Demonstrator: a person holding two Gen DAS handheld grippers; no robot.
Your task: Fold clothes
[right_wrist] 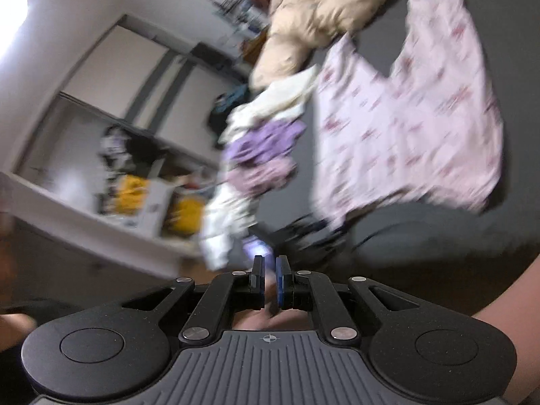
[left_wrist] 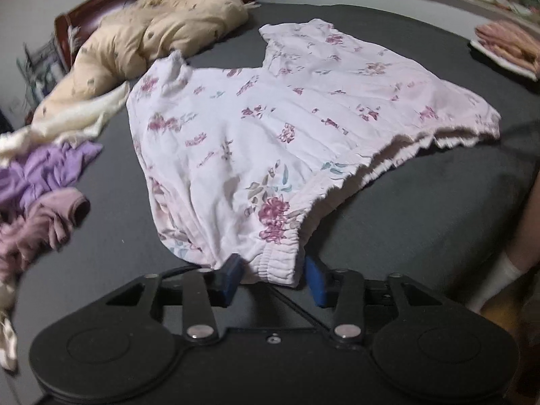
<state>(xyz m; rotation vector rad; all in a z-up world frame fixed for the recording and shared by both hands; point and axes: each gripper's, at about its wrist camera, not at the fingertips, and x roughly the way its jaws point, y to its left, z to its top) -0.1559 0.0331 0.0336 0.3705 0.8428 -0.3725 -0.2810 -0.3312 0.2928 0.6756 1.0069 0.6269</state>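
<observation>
A white garment with pink flowers lies spread on the dark grey bed. My left gripper is at its near elastic hem; the blue fingers stand apart on either side of the hem fold, open. In the blurred right wrist view the garment is far ahead to the right. My right gripper is off the bed's edge, its fingers nearly together with nothing between them.
A beige quilt lies at the headboard. Cream, purple and mauve clothes are piled at the left. Folded pink clothes lie at the far right. Shelves stand beside the bed.
</observation>
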